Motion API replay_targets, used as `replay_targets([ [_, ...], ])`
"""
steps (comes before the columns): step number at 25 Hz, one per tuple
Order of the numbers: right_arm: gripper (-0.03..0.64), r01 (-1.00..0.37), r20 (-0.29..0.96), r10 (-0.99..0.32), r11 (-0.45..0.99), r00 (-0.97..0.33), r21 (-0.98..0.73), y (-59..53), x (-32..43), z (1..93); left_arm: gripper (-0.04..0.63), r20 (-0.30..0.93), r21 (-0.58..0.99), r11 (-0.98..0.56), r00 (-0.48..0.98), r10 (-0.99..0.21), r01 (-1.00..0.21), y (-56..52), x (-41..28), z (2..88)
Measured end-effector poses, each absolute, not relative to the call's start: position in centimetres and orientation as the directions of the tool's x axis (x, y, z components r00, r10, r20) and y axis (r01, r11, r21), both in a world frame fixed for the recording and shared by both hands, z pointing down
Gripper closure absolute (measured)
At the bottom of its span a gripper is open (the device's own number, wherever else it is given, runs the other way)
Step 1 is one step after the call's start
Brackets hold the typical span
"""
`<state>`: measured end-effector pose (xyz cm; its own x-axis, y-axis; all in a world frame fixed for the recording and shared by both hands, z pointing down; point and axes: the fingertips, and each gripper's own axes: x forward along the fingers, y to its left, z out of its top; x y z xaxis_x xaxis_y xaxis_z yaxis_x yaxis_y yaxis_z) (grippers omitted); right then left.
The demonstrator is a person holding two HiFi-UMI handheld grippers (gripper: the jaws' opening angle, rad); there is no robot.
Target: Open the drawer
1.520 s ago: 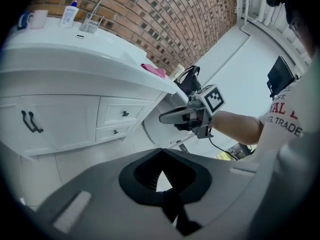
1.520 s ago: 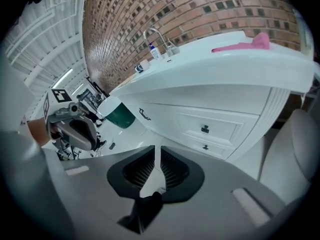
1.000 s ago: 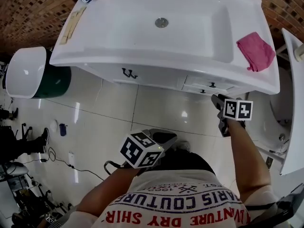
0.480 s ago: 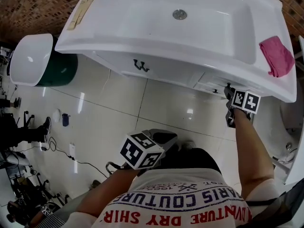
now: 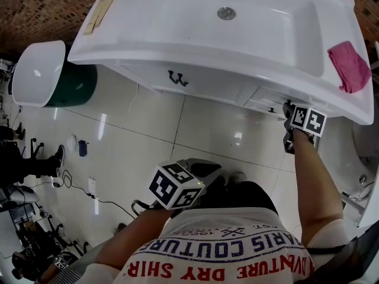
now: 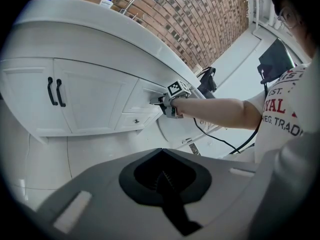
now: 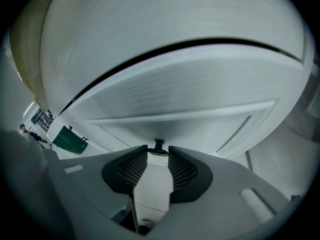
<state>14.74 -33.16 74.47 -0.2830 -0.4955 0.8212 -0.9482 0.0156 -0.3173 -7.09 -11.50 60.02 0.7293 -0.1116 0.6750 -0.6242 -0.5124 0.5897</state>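
The drawer (image 5: 265, 99) is being shown under the right end of the white washbasin (image 5: 177, 16). It is the upper of two small drawers beside the cabinet doors (image 6: 75, 101). The right gripper (image 5: 286, 107) is being held against its front, pointing downward. In the right gripper view, the jaws of the right gripper (image 7: 158, 151) are being kept apart, after closing a little. The dark drawer handle (image 7: 159, 144) is being framed right at their tips, in the gap between them, and the pads are not being pressed on it. The left gripper (image 5: 203, 170) is being held low and close to the person's body, over the tiled floor (image 5: 195, 129) and well apart from the cabinet. Its jaws are being kept together on nothing. A pink cloth (image 5: 349, 67) is being left lying on the basin's right rim.
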Motion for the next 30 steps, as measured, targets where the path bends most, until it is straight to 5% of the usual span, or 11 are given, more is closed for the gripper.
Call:
replay_targets([
  [30,0.488,-0.943,0.820,-0.488,0.016,-0.298,-0.333,-30.1,14.5,74.4,0.609,0.685,0.578,-0.555,0.725,-0.066,-0.597,-11.5,-5.4,58.6],
])
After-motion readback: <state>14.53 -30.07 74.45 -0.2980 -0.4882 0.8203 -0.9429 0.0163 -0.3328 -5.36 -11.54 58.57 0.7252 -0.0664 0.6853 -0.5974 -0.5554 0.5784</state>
